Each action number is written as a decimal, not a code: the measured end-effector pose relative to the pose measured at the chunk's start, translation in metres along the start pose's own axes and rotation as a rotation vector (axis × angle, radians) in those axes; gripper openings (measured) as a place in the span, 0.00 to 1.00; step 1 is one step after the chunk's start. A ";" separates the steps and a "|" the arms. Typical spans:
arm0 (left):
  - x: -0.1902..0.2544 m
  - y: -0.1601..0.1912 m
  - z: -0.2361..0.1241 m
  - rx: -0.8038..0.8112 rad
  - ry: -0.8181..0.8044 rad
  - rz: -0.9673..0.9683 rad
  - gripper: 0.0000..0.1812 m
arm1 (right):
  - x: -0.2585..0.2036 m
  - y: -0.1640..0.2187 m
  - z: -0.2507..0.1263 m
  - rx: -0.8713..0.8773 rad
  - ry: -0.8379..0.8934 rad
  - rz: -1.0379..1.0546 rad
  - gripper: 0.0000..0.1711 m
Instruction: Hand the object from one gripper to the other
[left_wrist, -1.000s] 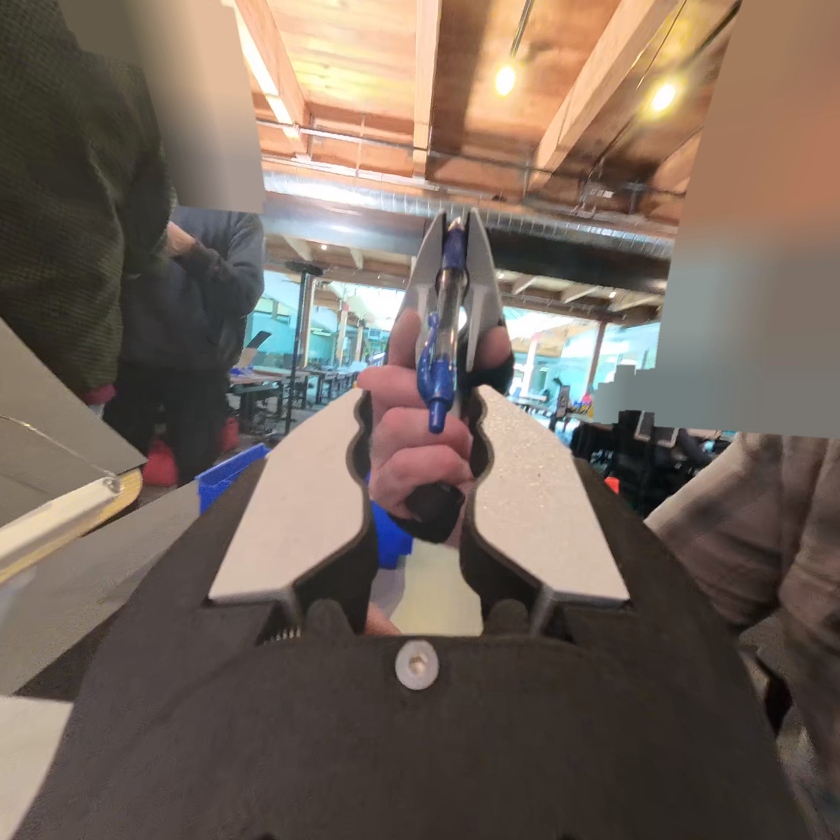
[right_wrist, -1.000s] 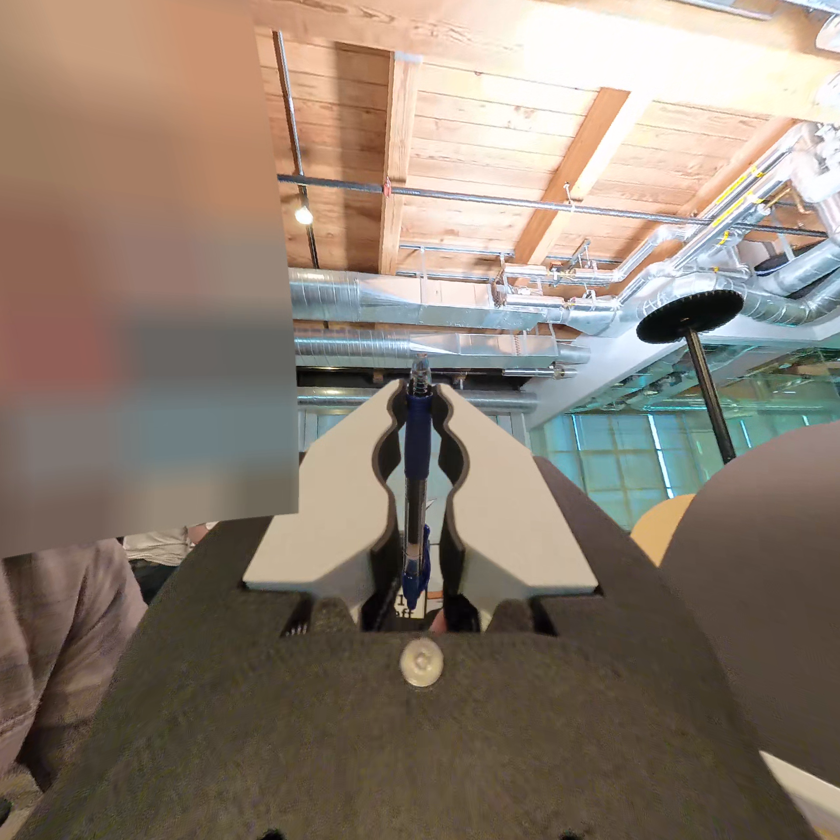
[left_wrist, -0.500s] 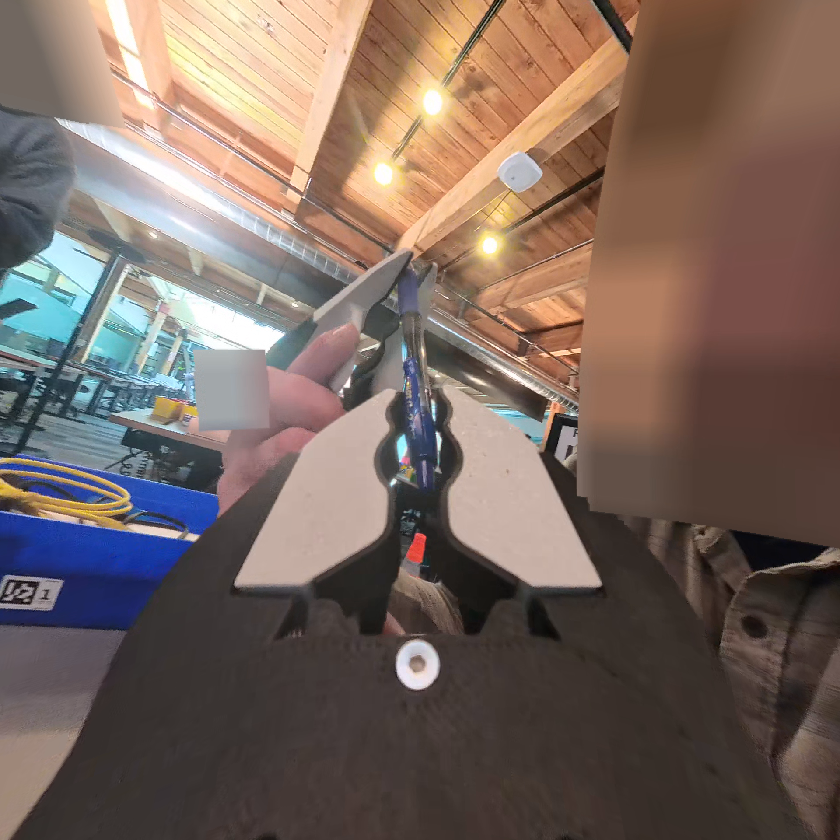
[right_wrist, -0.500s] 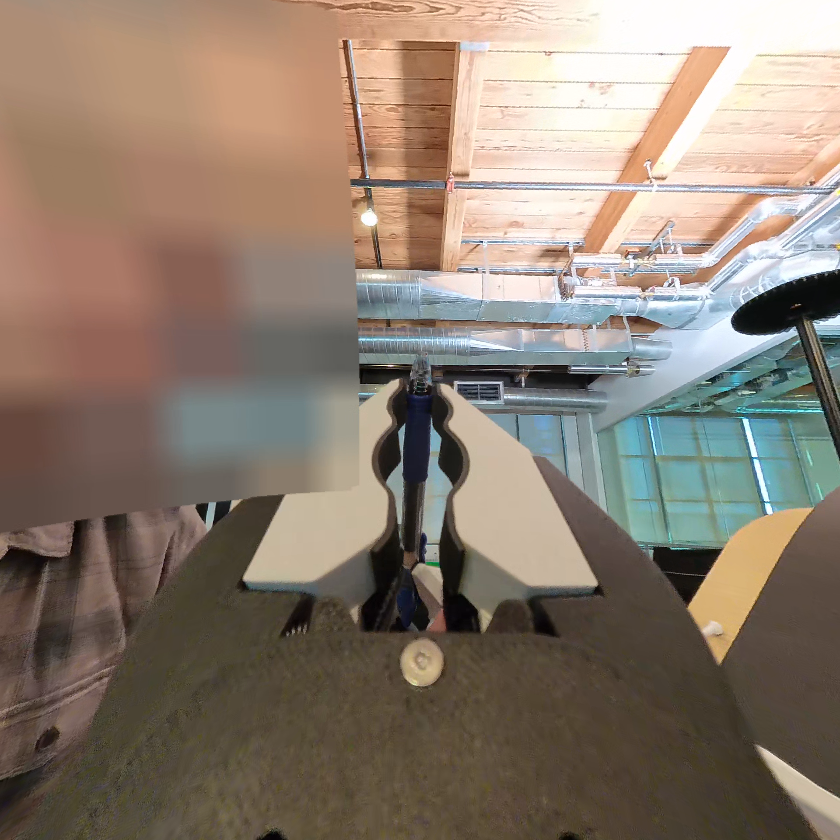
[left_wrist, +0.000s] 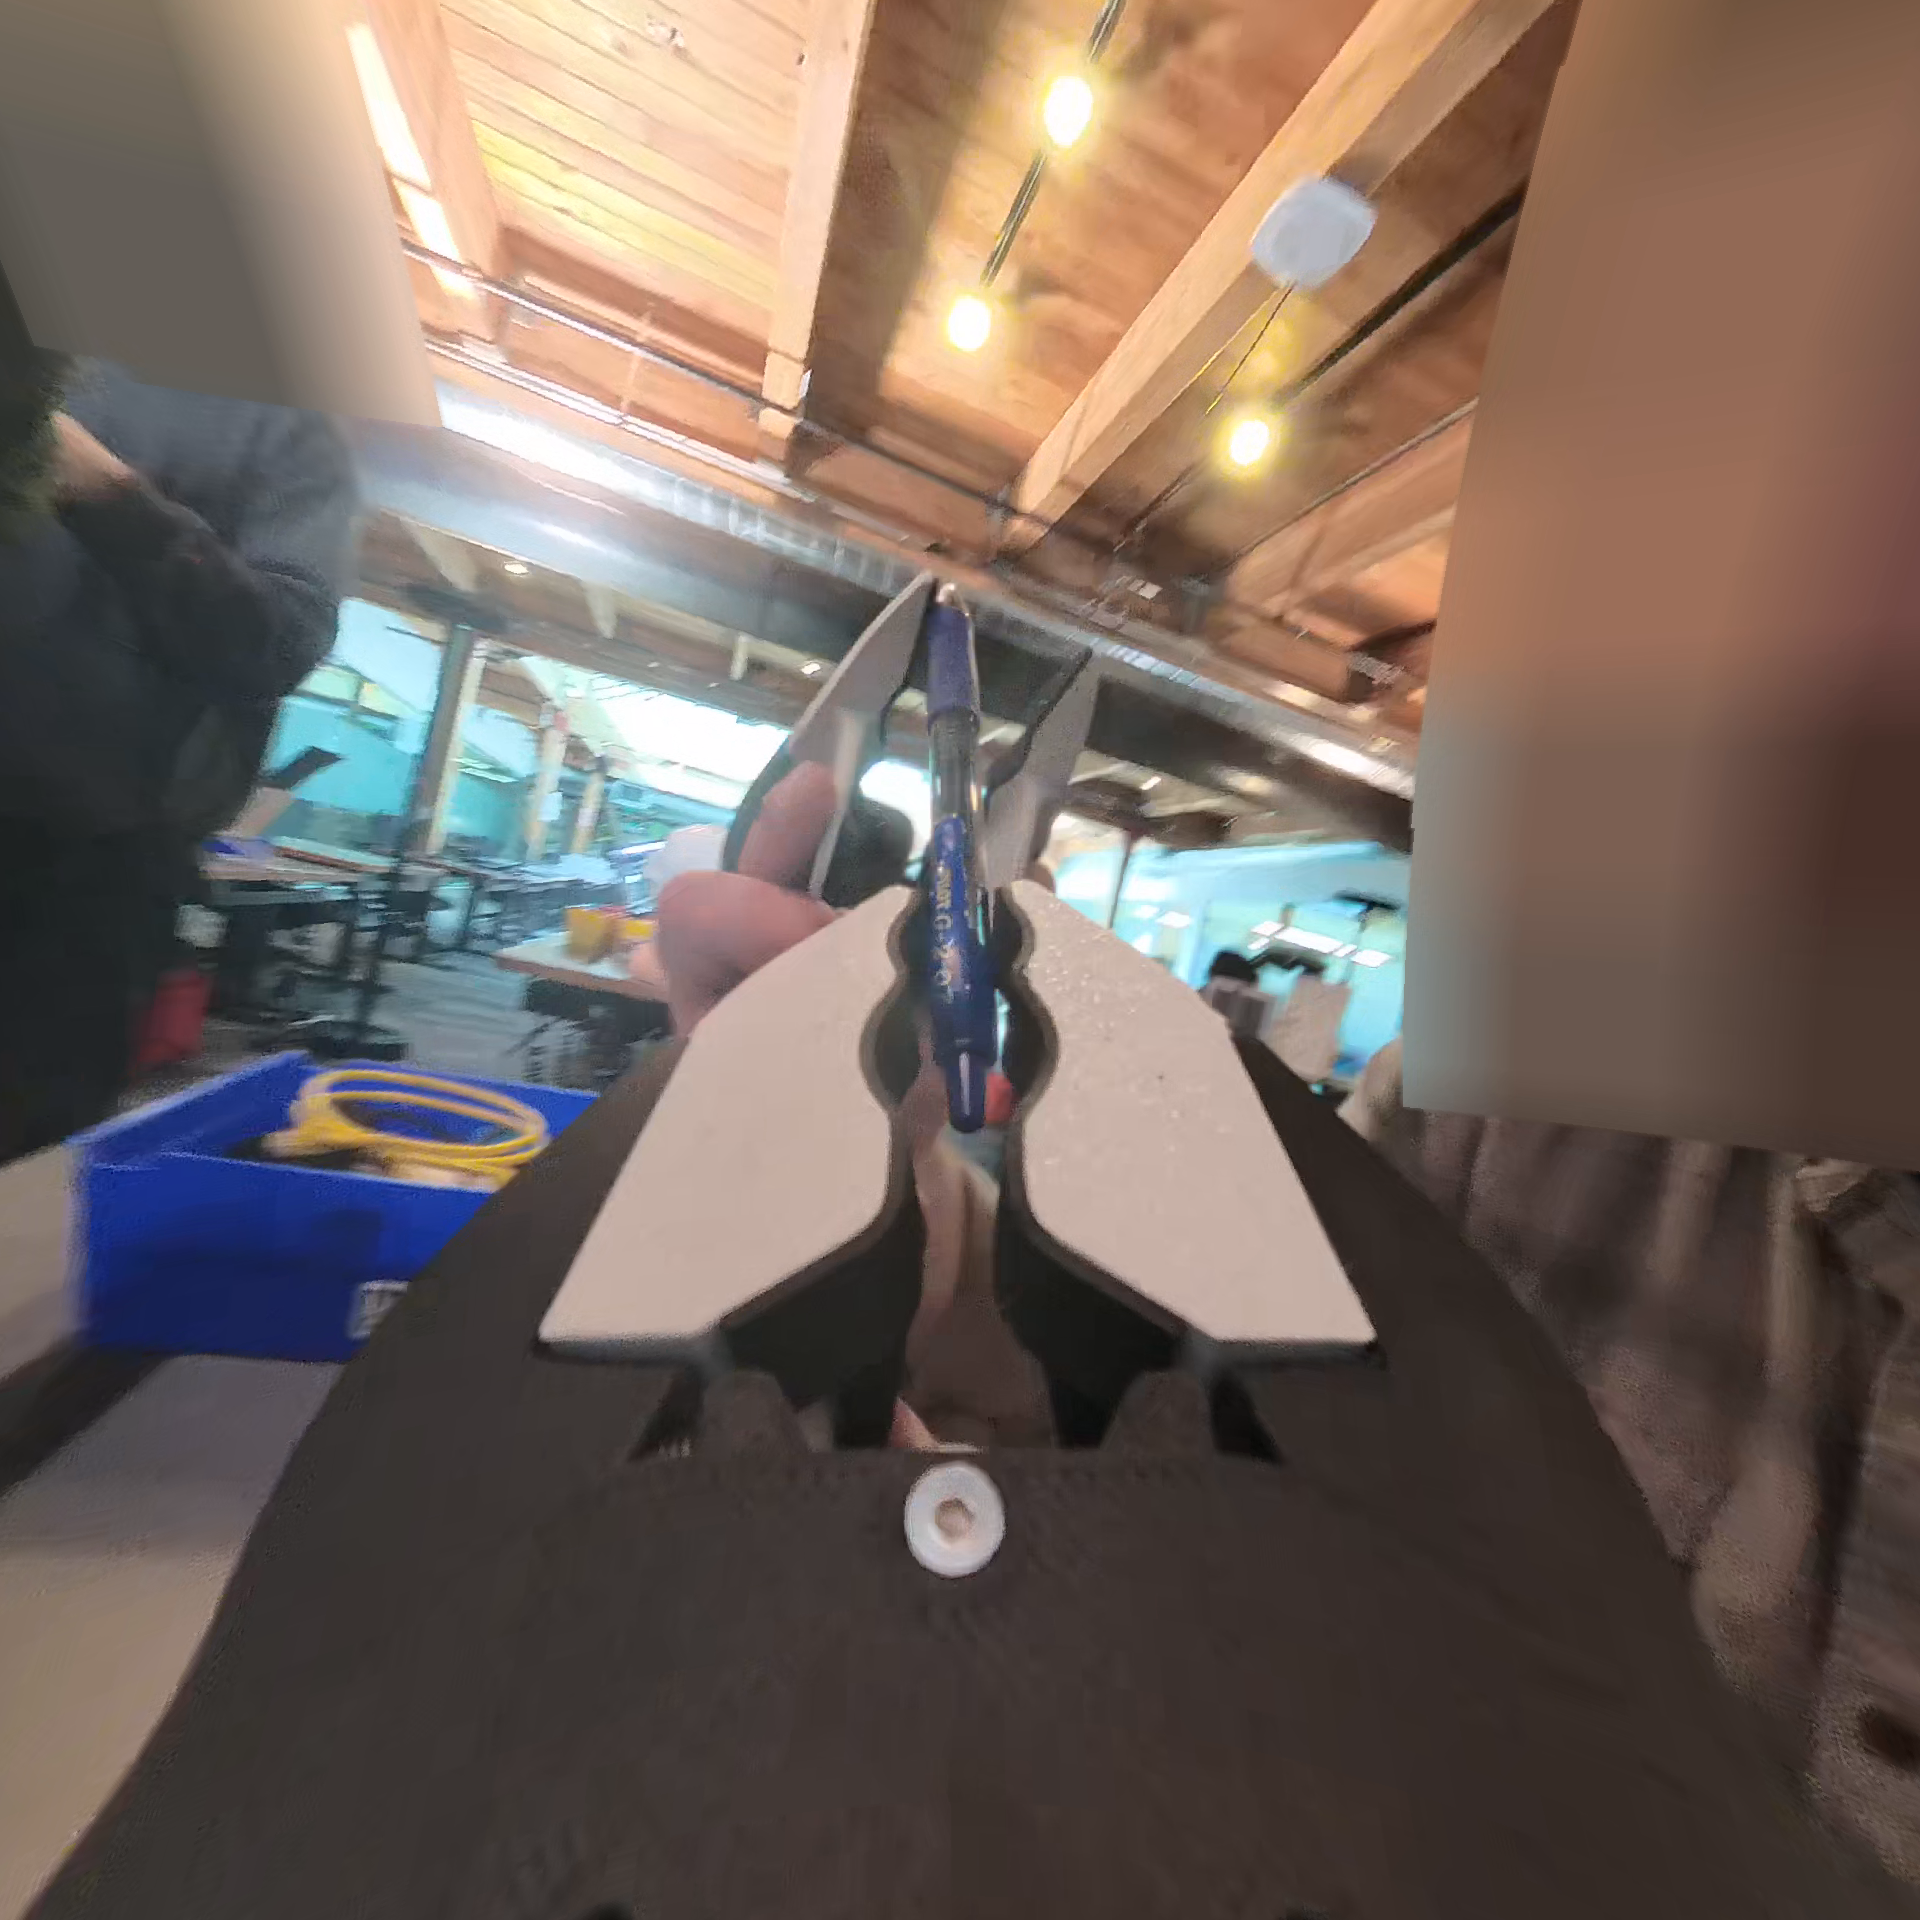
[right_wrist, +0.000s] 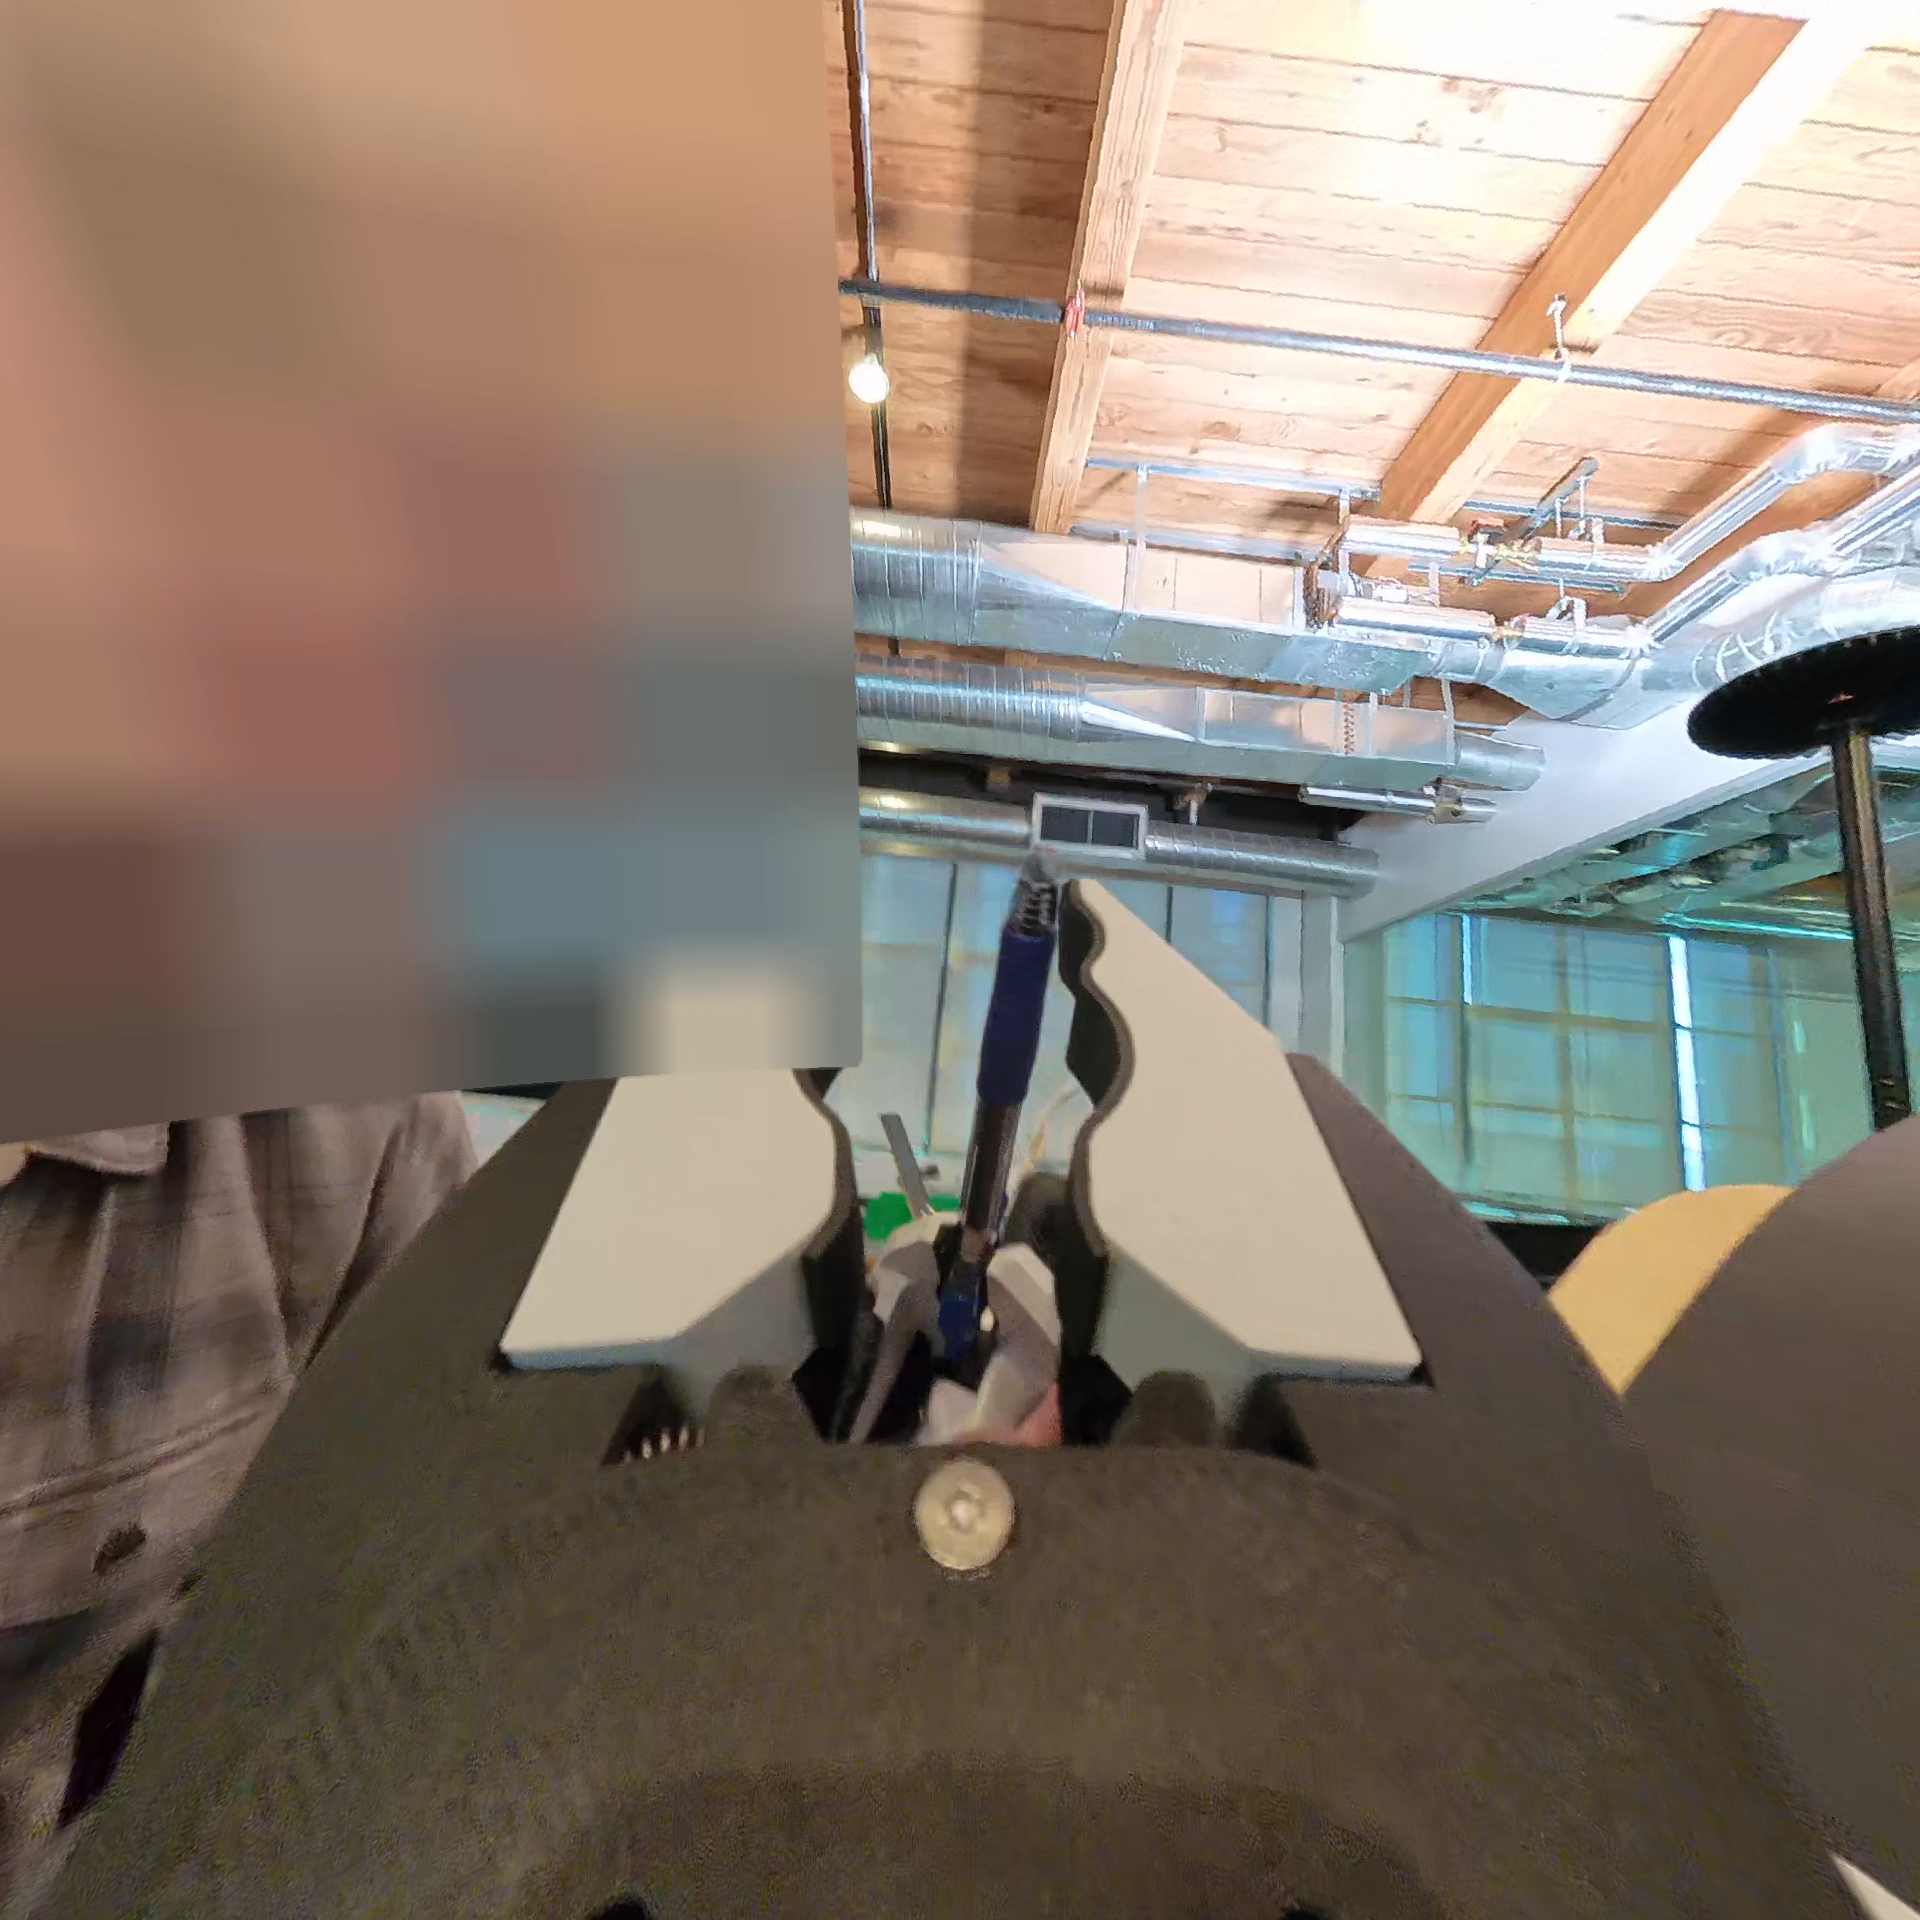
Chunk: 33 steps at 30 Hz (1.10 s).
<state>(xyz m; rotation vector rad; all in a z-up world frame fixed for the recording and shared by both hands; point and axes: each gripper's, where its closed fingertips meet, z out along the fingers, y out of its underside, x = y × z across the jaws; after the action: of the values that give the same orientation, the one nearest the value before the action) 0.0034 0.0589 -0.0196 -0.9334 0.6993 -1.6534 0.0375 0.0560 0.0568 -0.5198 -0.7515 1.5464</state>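
A blue pen (left_wrist: 951, 977) with a clear barrel stands upright in the air. My left gripper (left_wrist: 956, 904) is shut on its clip end near the fingertips. Beyond it, my right gripper (left_wrist: 997, 634) has its fingers spread on either side of the pen's dark blue grip. In the right wrist view my right gripper (right_wrist: 945, 935) is open, and the pen (right_wrist: 1018, 997) stands between the fingers, close to the right fingertip (right_wrist: 1101, 935). The left fingertip is hidden by a blurred patch. The left gripper (right_wrist: 961, 1288) shows low between the fingers, holding the pen's lower end.
A blue bin (left_wrist: 260, 1226) with yellow cables sits on a grey table (left_wrist: 104, 1558) at the left. A person in dark clothes (left_wrist: 125, 675) stands at the far left. A plaid sleeve (left_wrist: 1662, 1351) is at the right. A black stand with a disc top (right_wrist: 1860, 935) rises at the right.
One second ago my right gripper was shut on the pen and my left was open. My left gripper has shut on the pen's clip end and my right gripper has opened.
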 end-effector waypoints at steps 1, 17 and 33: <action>-0.002 -0.002 -0.002 -0.042 -0.030 0.062 0.06 | 0.003 0.002 -0.001 -0.059 0.015 -0.035 0.21; -0.032 0.005 -0.035 -0.734 -0.429 0.723 0.06 | 0.041 0.067 -0.068 -1.228 0.172 -1.030 0.18; -0.042 -0.002 -0.034 -0.710 -0.548 0.665 0.06 | 0.080 0.082 -0.070 -1.306 0.229 -1.480 0.05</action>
<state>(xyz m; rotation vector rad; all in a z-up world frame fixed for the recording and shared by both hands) -0.0214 0.0995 -0.0453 -1.3791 1.0783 -0.5072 0.0207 0.1456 -0.0418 -0.7390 -1.4232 -0.5039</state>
